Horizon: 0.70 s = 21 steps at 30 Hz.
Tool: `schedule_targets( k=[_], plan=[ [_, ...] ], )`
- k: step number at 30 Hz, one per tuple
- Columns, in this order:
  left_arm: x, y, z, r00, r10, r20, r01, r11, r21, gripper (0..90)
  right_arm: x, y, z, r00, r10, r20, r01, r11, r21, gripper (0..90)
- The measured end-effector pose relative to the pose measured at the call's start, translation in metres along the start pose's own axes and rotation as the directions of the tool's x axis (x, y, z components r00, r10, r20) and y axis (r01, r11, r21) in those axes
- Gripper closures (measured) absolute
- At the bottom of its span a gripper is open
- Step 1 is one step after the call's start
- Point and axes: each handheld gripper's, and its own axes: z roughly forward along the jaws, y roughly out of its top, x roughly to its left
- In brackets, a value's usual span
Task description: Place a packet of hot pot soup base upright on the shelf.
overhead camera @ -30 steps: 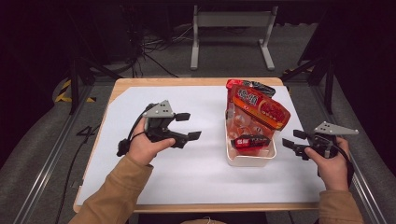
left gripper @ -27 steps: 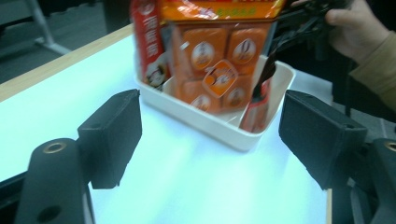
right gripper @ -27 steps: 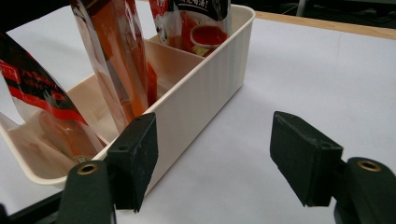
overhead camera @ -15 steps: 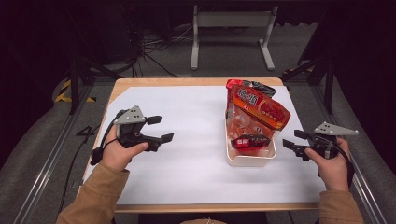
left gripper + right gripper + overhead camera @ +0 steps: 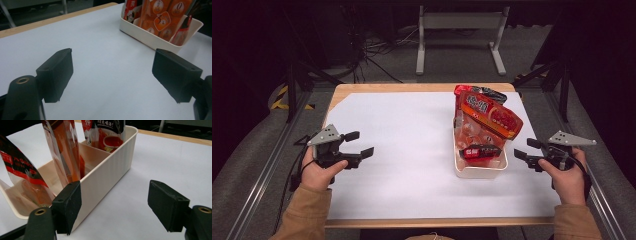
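Packets [image 5: 486, 117] in cream bin [image 5: 479, 171] show numerals "0" and "3"

We count one cream plastic bin [image 5: 479, 171] on the table, and we make out at least three snack packets standing in it: a large orange-red one [image 5: 489, 116], a dark-topped one [image 5: 484, 92] behind it, and a small red one [image 5: 479, 151] in front. We count two handheld grippers, one left [image 5: 359, 143] and one right [image 5: 523, 150].
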Motion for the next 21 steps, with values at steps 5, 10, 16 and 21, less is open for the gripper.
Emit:
schedule_targets(
  k=[5, 10, 16, 21],
  plan=[
    [0.013, -0.014, 0.0, 0.9998, -0.01, -0.018, 0.01, 0.999, -0.044, 16.1, 0.001, 0.0, 0.002, 1.0, -0.005, -0.002, 0.005, 1.0, 0.004, 27.3],
    [0.026, -0.043, 0.009, 0.9984, -0.056, -0.01, 0.055, 0.9971, -0.053, 12.7, 0.001, 0.0, 0.004, 0.9999, -0.017, 0.0, 0.017, 1.0, 0.008, 26.2],
    [0.032, -0.051, 0.01, 0.9971, -0.068, -0.036, 0.065, 0.9961, -0.06, 10.4, 0.0, -0.001, 0.005, 0.9998, -0.016, 0.008, 0.015, 1.0, 0.017, 25.3],
    [0.031, -0.05, 0.008, 0.9972, -0.063, -0.039, 0.061, 0.9962, -0.063, 10.3, 0.0, -0.001, 0.006, 0.9998, -0.02, 0.008, 0.02, 1.0, 0.015, 25.1]
  ],
)
